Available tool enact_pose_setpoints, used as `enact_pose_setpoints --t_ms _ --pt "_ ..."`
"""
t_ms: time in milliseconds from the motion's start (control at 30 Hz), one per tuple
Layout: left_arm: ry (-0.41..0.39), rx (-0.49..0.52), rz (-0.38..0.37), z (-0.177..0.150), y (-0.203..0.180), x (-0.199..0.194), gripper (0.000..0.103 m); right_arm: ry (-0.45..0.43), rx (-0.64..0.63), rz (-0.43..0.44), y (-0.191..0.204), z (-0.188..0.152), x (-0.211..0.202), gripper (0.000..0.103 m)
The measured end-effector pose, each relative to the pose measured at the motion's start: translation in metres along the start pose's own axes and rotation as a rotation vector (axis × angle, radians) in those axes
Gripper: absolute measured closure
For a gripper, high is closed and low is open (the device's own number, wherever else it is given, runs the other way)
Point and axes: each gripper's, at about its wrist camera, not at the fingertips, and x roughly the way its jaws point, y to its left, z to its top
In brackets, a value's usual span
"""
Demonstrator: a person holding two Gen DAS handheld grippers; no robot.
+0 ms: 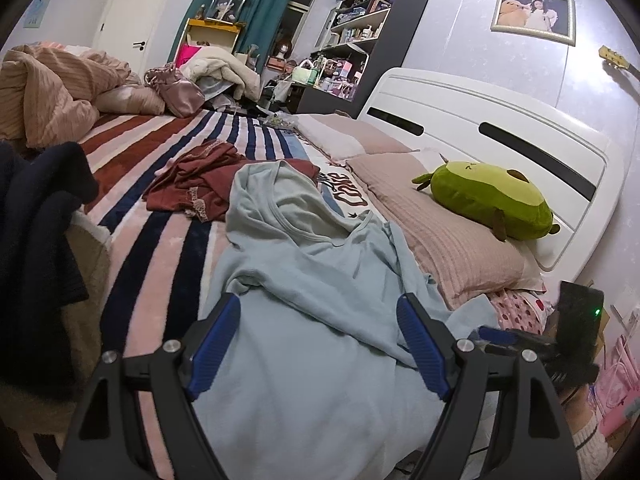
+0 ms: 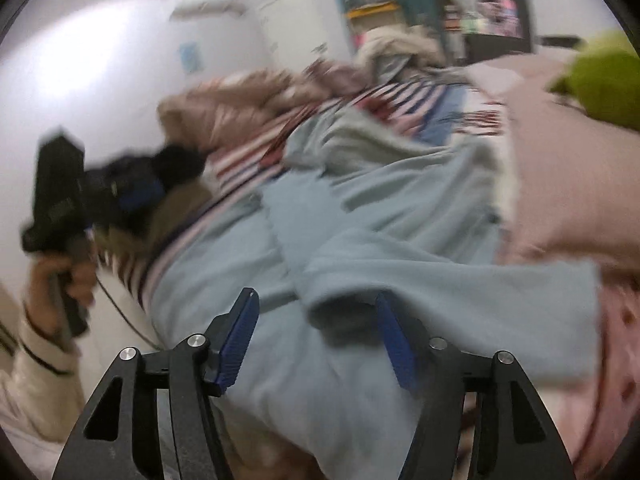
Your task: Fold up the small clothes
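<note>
With both my jaws wide and empty over the light-blue top, I might pinch only one rumpled layer.

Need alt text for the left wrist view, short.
An open left gripper hangs over a crumpled pale blue cotton top on a striped bedspread. A dark red garment lies beyond it, and a green avocado plush toy rests on a pink pillow.
</note>
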Motion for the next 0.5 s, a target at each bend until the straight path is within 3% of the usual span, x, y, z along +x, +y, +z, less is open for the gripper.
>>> enact_pose_setpoints --t_ms 67,233,300,400,467,500 --pt "-0.001 0.004 -0.006 0.000 -0.001 0.000 0.024 -0.043 0.066 -0.056 -0.016 -0.004 -0.019 0.042" --pt "0.006 0.009 -0.011 0.000 -0.004 0.002 0.023 -0.066 0.247 -0.378 -0.074 -0.025 -0.040 0.039" --pt "0.007 0.012 -0.010 0.000 -0.005 0.002 0.023 -0.072 0.297 -0.385 -0.089 -0.032 -0.041 0.039" --pt "0.008 0.013 -0.006 0.000 -0.005 0.002 0.023 -0.104 0.320 -0.274 -0.098 -0.036 -0.033 0.039" --pt "0.009 0.012 -0.005 0.000 -0.005 0.002 0.023 -0.111 0.309 -0.237 -0.098 -0.036 -0.034 0.046" --pt "0.008 0.012 -0.005 0.000 -0.005 0.002 0.023 -0.105 0.294 -0.242 -0.096 -0.032 -0.031 0.064"
